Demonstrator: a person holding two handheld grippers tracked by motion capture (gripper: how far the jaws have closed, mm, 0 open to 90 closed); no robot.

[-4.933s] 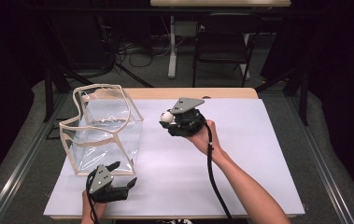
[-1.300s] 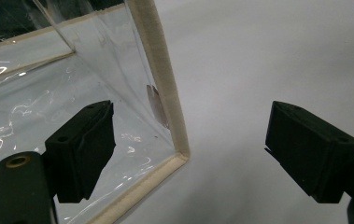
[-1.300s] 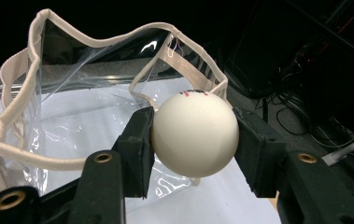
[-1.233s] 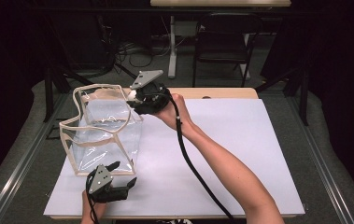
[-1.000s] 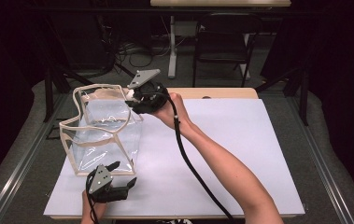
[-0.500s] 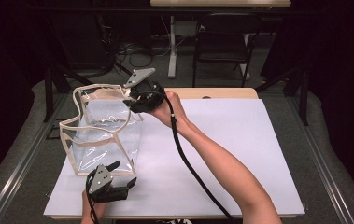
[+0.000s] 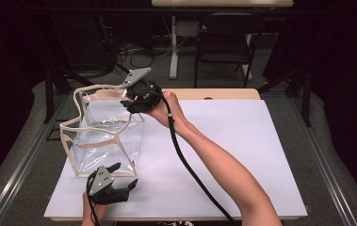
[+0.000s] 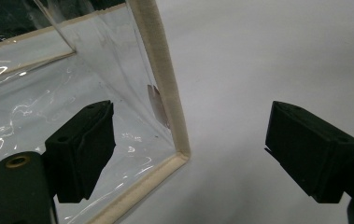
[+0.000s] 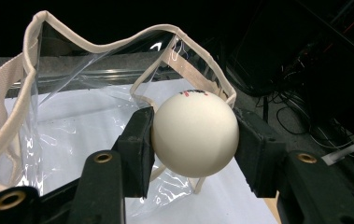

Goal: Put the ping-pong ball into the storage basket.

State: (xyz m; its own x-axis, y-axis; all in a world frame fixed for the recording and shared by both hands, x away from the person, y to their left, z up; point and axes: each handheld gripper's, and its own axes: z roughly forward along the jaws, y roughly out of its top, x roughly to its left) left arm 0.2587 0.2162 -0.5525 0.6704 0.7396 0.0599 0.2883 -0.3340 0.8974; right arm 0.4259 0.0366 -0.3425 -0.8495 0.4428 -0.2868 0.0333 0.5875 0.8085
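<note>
Right gripper has carried the ball from mid-bench over to the far corner of the clear bag, tilting toward its open top over the last second. Jaws clamped on the ball, one pad each side; the bag's cloth rim sits just beyond and below them. Left gripper unmoved at the near edge of the bench, jaws wide apart, nothing held, bag's bottom corner between them.

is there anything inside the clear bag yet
Nothing shows inside the clear bag; through its walls only the white table sheet appears. The white ball sits clamped in the right gripper at the rim. Creases and glare hide some floor.
</note>
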